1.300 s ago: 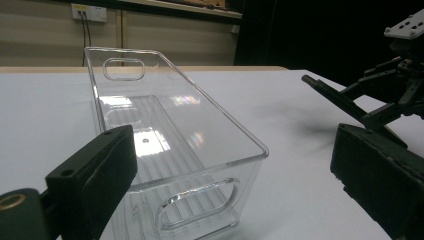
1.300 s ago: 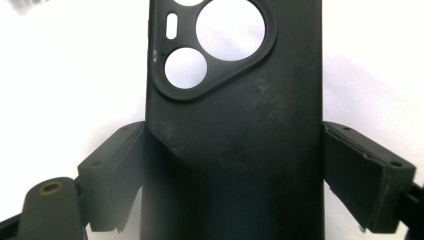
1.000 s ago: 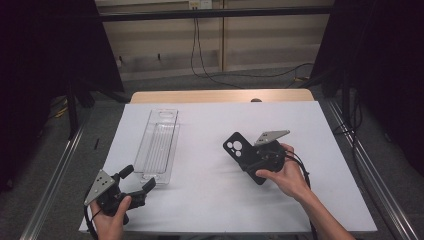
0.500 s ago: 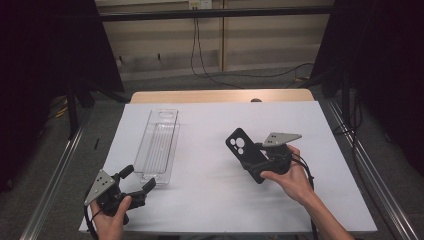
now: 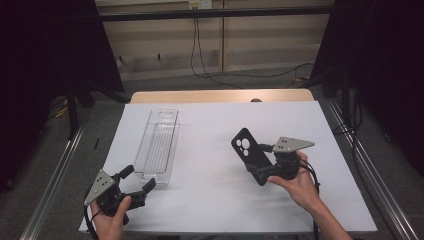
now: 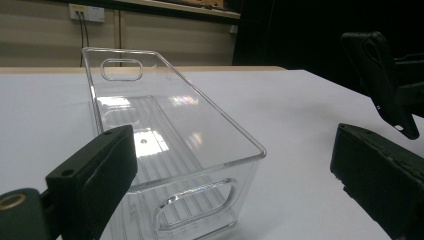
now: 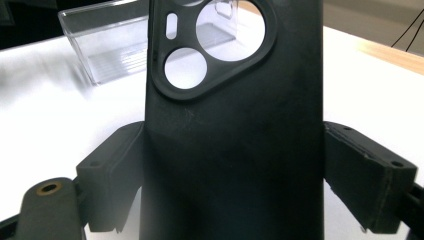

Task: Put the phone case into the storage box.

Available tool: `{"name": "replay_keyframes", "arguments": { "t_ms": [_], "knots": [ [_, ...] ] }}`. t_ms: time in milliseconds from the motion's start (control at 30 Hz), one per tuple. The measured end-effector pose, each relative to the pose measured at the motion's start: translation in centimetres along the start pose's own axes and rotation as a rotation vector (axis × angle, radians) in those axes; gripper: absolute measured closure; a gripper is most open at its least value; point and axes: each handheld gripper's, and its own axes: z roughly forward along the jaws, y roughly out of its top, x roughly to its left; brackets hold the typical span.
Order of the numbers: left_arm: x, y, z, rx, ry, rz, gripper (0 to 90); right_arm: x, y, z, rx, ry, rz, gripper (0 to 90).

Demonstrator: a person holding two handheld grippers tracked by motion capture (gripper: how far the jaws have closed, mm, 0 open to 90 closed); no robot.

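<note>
A: Start with the tongs. The left gripper [image 5: 136, 181] sits at the lower left of the high view, its jaws spread apart with nothing between them.

B: And the right gripper [image 5: 260, 165], right of centre in the same view, is clenched on a black phone case [image 5: 250, 152]. In the right gripper view the jaws press against both side edges of the case.

A: Where does the case stand?

B: Held above the white table [image 5: 215, 125], tilted, its camera cutout toward the upper left. In the left gripper view it shows at the upper right of the frame, cut off by the edge.

A: The clear plastic bin [image 5: 159, 145] lies left of centre on the table, long and narrow, its near end just beside the left gripper's jaws. In the left gripper view it fills the middle, with a handle slot in each end wall.

B: What is hidden?

A: The lower part of the case runs off the bottom of the right gripper view. Through its round cutouts I see the bin, blurred. The person's right hand [image 5: 300, 182] covers much of that gripper's body.

B: Any writing?

A: None that I can read. A wall socket [image 6: 87, 12] sits at the upper left of the left gripper view, too small to show any marking.
</note>
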Motion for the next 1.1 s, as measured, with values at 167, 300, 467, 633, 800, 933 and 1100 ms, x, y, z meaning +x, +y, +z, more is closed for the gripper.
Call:
{"name": "replay_keyframes", "arguments": {
  "t_ms": [167, 300, 467, 633, 800, 933, 1100],
  "knots": [
    [0.0, 0.0, 0.0, 0.0, 0.001, -0.001, 4.7, -0.1, -0.5, -0.4, -0.033, -0.005, 0.013, 14.3],
    [0.0, -0.1, 0.0, 0.004, 0.001, 0.0, 4.7, -0.1, -1.5, -0.6, -0.062, 0.007, 0.027, 14.4],
    [-0.1, 0.0, 0.0, 0.003, -0.01, 0.004, 4.6, 0.2, -2.1, -0.9, -0.072, 0.027, 0.022, 14.3],
    [-0.3, 0.0, 0.1, 0.001, -0.033, 0.011, 4.5, 0.5, -2.0, -1.2, -0.094, 0.057, 0.019, 14.3],
    [-0.6, 0.1, 0.2, 0.005, -0.063, 0.032, 4.4, 1.0, -2.0, -1.1, -0.092, 0.073, 0.004, 14.4],
    [-1.0, 0.1, 0.4, 0.011, -0.096, 0.049, 4.3, 1.4, -2.3, -0.9, -0.079, 0.099, -0.001, 14.4],
    [-1.5, 0.3, 0.8, 0.013, -0.144, 0.076, 4.3, 1.8, -2.6, -0.6, -0.08, 0.139, 0.01, 14.4]
  ]
}}
